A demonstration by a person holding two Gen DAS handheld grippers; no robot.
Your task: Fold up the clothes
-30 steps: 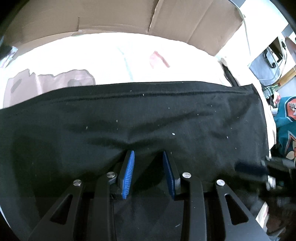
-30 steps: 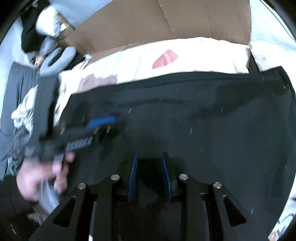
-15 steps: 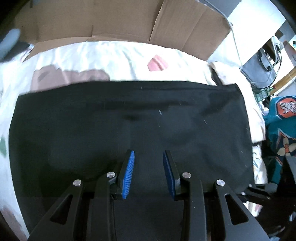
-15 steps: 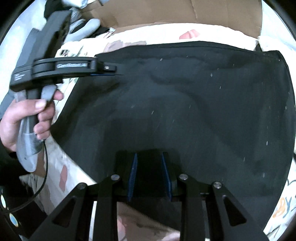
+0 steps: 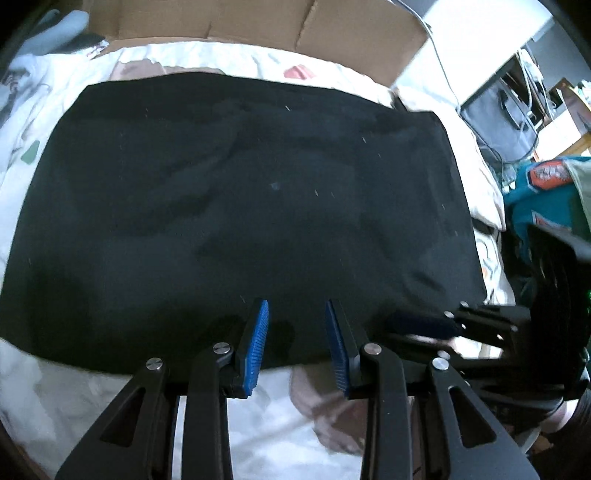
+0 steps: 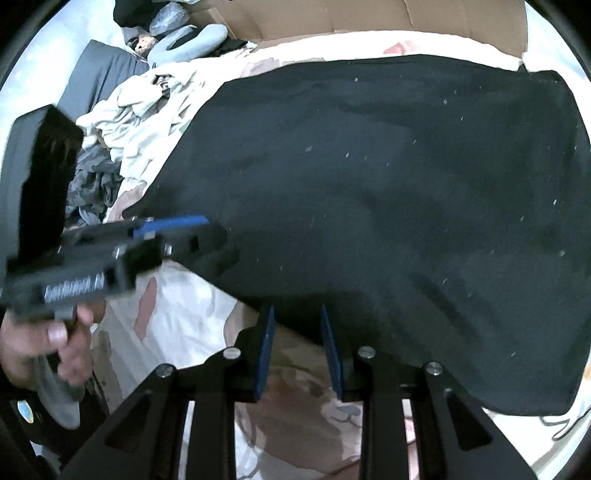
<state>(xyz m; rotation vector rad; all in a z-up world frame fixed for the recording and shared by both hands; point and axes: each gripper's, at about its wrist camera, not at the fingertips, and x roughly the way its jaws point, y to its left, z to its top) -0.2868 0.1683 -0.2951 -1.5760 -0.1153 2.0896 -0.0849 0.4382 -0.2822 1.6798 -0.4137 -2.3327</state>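
Observation:
A black garment (image 5: pixel 240 192) lies spread flat on a white patterned bed sheet (image 5: pixel 92 398). In the left wrist view my left gripper (image 5: pixel 296 306) hovers over the garment's near hem, open, with only cloth and sheet showing through the gap between its blue pads. My right gripper (image 5: pixel 421 326) is at the garment's near right corner. In the right wrist view my right gripper (image 6: pixel 297 310) is also open above the near hem of the garment (image 6: pixel 369 184). There the left gripper (image 6: pixel 173 225), held by a hand (image 6: pixel 55 343), is at the near left corner.
Brown cardboard (image 5: pixel 258 18) stands along the far side of the bed. A heap of light and grey clothes (image 6: pixel 122 110) lies to the left. Teal clothing (image 5: pixel 535 192) and a dark bin with cables (image 5: pixel 498 122) are on the right.
Both grippers have drawn back toward the near hem, so the whole garment and the sheet in front of it now show. The left gripper swung down to the near left corner.

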